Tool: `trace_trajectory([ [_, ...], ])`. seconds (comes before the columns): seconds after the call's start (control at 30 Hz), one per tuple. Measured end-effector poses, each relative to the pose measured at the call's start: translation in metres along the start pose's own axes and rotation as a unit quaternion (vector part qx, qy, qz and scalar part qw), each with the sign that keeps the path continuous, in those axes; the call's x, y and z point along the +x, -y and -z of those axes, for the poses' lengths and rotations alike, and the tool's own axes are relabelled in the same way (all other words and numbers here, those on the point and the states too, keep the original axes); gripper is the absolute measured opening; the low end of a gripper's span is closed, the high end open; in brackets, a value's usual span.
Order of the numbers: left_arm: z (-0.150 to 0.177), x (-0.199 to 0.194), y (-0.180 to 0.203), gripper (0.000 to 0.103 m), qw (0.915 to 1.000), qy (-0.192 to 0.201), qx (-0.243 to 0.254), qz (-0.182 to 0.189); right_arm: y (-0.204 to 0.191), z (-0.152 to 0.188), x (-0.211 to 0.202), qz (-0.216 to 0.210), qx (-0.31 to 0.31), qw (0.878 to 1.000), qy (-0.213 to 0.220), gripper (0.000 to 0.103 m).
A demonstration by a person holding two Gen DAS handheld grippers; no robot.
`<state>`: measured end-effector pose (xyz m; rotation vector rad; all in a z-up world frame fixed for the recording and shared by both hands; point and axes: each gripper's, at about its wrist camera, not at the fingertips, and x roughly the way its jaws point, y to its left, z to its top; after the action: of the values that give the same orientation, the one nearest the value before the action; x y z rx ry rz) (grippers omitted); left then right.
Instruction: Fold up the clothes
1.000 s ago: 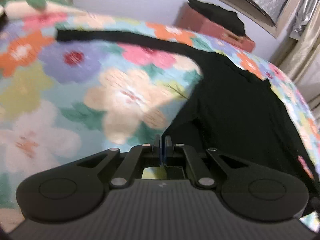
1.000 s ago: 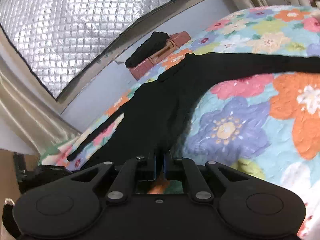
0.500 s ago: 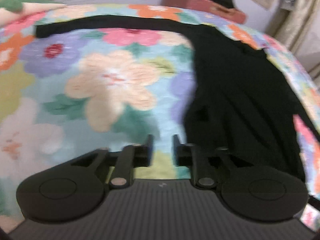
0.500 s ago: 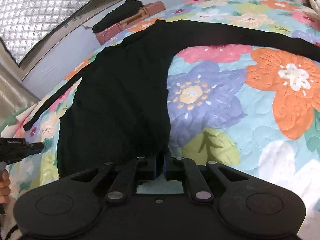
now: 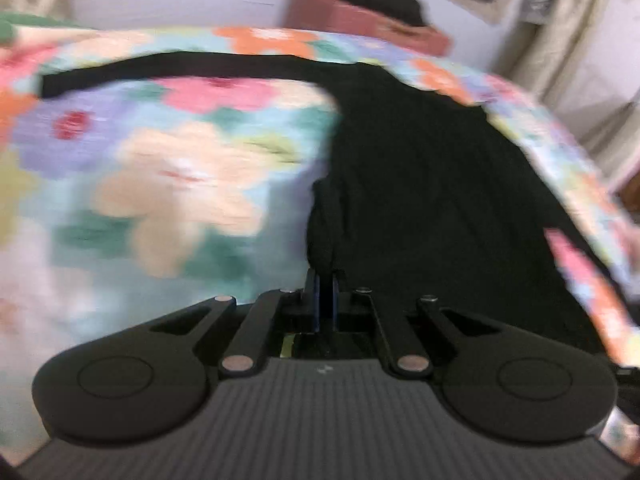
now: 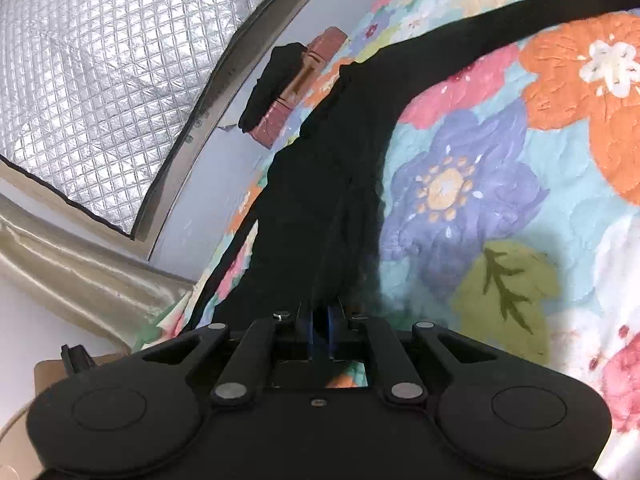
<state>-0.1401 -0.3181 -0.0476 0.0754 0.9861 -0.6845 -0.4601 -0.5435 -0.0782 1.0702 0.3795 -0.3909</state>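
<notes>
Black garment point(image 5: 432, 184) between both jaws, pinched.

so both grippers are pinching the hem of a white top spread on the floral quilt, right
Not quite: the top is black, not white. The right wrist view shows it clearly, dark against the floral quilt. The rest holds: the left gripper and the right gripper are each shut on a bunched edge of it, as far as the frames show.

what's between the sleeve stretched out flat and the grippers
Bare floral quilt; nothing lies on it between the sleeve and the right gripper. The left wrist view shows the same, blurred.
</notes>
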Motion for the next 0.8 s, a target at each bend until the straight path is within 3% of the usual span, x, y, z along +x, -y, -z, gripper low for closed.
trace_trajectory([
  [0.13,0.006,0.037,0.0,0.005,0.997,-0.07,0.001,-0.032,-0.007,0.014,0.025,0.096,-0.062,0.992,-0.045,0.009],
  [0.23,0.004,0.039,0.015,0.005,0.9958,-0.066,0.032,-0.055,-0.014,0.022,0.035,0.133,-0.098,0.984,-0.062,0.009],
  [0.4,0.003,0.031,0.014,0.01,0.9958,-0.068,0.042,-0.046,-0.019,0.02,0.033,0.142,-0.107,0.983,-0.056,0.013],
  [0.53,-0.007,0.005,0.007,0.02,0.9977,-0.038,0.048,-0.03,-0.043,0.012,0.018,0.148,-0.171,0.974,-0.021,0.017],
  [0.6,-0.018,-0.005,0.001,0.037,0.9986,-0.024,0.047,-0.002,-0.056,0.004,0.008,0.138,-0.193,0.972,0.002,0.042],
  [0.67,-0.038,-0.011,-0.005,0.041,0.9979,-0.017,0.042,0.046,-0.066,-0.011,0.0,0.121,-0.206,0.971,0.019,0.045],
  [0.73,-0.064,-0.011,0.003,0.041,0.9952,0.0,0.076,0.062,-0.077,-0.034,-0.001,0.104,-0.231,0.967,0.024,0.046],
  [0.8,-0.092,-0.006,0.017,0.041,0.9901,0.023,0.121,0.068,-0.088,-0.063,0.006,0.1,-0.268,0.958,0.022,0.052],
])
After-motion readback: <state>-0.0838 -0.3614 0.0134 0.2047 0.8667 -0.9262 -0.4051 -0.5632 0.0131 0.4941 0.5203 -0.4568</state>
